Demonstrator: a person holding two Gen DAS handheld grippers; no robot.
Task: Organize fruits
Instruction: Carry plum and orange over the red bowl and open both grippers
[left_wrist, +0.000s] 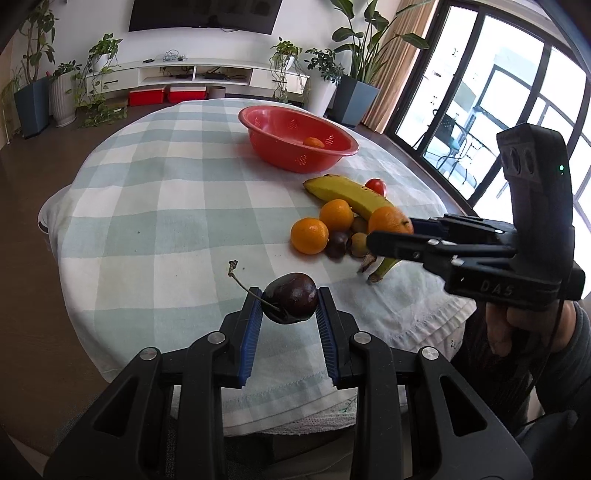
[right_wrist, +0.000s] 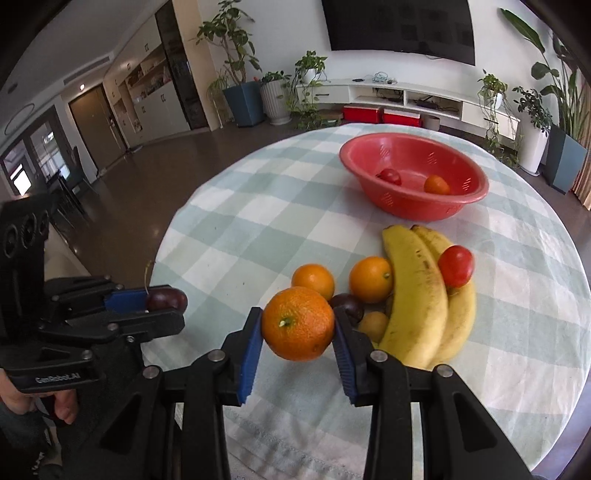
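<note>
Both grippers hold fruit above the checked table, each clamped on its own piece.

Left wrist view: the left gripper (left_wrist: 290, 304) pinches a dark cherry (left_wrist: 291, 298) by its round sides, narrow; small, soft and easily bruised, its stem (left_wrist: 243, 284) sticks out free. Right wrist view: the right gripper (right_wrist: 298, 332) clamps an orange (right_wrist: 298, 324), firm and heavier, across its middle. The red basket (right_wrist: 413, 147) sits beyond the bananas (right_wrist: 417, 295), well inside the table edge (right_wrist: 162, 240), with open cloth to the left.
</note>
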